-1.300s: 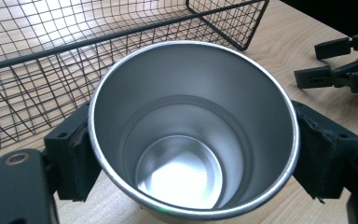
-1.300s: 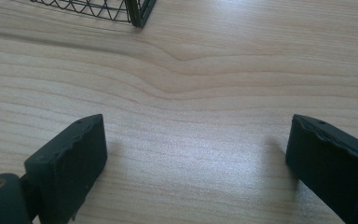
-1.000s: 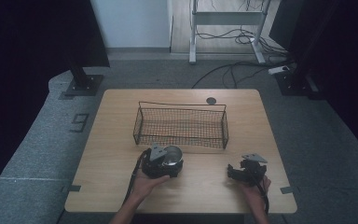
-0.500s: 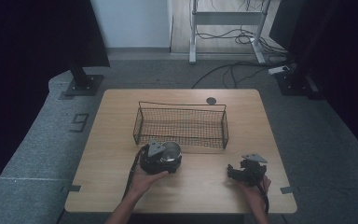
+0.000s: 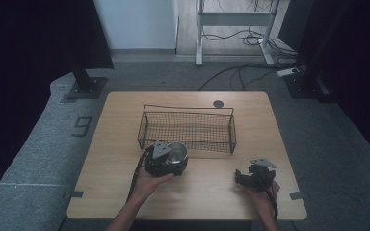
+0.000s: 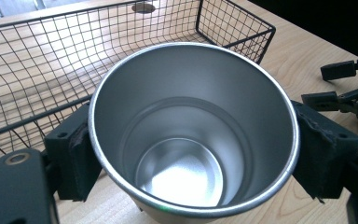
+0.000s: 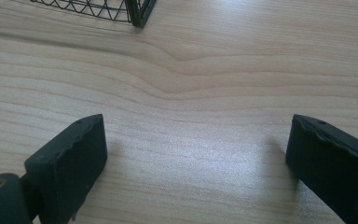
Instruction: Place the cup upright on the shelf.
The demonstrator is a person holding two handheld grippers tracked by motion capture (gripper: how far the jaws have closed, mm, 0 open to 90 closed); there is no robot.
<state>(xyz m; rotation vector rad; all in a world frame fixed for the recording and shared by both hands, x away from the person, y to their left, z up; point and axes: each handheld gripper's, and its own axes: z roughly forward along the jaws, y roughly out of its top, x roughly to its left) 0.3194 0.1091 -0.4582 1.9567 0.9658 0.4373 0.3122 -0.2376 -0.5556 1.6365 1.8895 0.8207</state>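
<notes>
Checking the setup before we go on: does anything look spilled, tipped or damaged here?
Nothing stands out. The cup is upright and empty in the left tongs, beside the basket. The right tongs are open over bare table.

My left tongs [image 5: 166, 161]: black housing, grey three-cornered plate on top, black cable trailing back along my bare forearm. My right tongs [image 5: 255, 175]: same black build, same grey plate, cable looping past the wrist. Jaw pads are matte black with rough, chipped edges. One brass-coloured screw boss sits at each tool's lower left. No sleeves in view.
</notes>
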